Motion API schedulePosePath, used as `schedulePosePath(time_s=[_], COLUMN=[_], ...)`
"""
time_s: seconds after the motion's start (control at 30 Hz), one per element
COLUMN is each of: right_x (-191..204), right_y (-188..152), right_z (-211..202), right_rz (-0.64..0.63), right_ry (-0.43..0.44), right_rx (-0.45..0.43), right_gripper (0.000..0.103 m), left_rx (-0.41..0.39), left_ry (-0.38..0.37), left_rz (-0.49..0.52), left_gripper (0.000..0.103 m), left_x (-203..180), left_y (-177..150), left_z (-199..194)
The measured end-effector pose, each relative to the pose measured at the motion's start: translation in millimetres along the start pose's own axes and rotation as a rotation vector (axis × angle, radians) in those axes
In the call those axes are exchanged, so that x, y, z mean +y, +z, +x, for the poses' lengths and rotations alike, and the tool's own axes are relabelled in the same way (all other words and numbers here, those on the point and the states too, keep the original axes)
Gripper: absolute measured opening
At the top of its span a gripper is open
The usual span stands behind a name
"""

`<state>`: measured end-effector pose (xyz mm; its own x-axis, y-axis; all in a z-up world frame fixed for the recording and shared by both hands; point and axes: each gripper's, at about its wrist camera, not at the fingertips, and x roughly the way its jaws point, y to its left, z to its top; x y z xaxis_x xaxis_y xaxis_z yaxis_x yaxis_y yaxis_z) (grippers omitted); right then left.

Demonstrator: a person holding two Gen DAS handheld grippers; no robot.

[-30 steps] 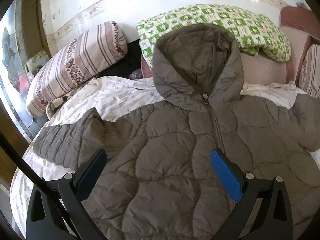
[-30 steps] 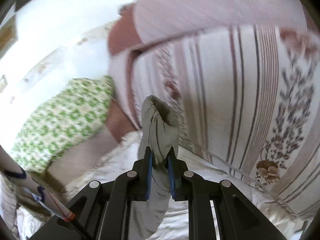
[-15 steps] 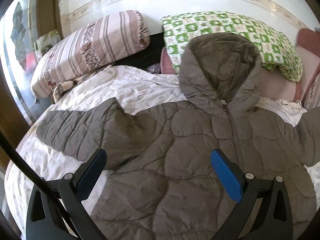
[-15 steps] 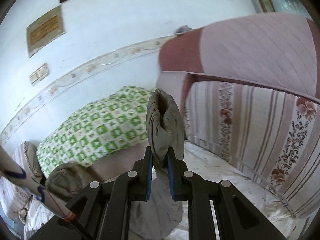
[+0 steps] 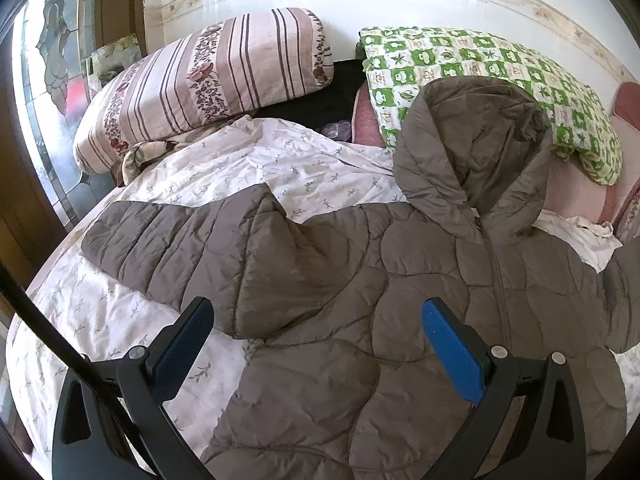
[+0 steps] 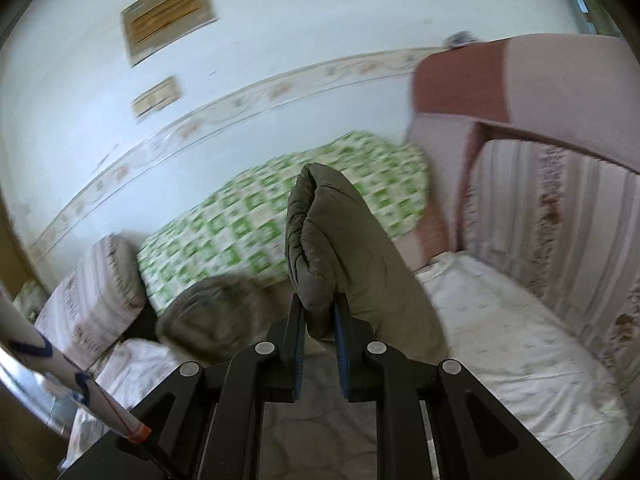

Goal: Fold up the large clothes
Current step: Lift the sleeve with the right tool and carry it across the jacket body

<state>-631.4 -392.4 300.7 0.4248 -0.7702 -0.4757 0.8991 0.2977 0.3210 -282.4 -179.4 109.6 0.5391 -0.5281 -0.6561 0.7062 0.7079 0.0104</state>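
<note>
No text can be read: the plaque (image 6: 170, 14) on the wall is blurred, and the green checked pillow (image 5: 472, 80) bears only small, illegible marks.

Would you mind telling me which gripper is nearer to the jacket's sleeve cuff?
Right. The right gripper is shut on the sleeve cuff, lifted off the bed. The left gripper hangs open above the jacket body, gripping nothing.

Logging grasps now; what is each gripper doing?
Left gripper: open, holding nothing, above the grey puffer jacket.
Right gripper: closed on the jacket's sleeve cuff.
</note>
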Motion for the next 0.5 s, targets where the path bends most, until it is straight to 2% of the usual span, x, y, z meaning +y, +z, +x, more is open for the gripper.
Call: schedulePosePath(time_s=[0.33,0.5], right_x=[75,96], right_y=[-57,-95], right_z=[33,64], right_rz=[-0.032,-0.036], right_ry=[0.224,0.262], right_rx=[0.137,0.225], right_gripper=[0.014,0.014], left_rx=[-0.001,-0.001], left_ry=[0.012,0.013], left_rz=[-0.005,-0.008], left_gripper=[0.103,0.103], left_x=[4,6], left_y=[1,1], left_z=[3,3])
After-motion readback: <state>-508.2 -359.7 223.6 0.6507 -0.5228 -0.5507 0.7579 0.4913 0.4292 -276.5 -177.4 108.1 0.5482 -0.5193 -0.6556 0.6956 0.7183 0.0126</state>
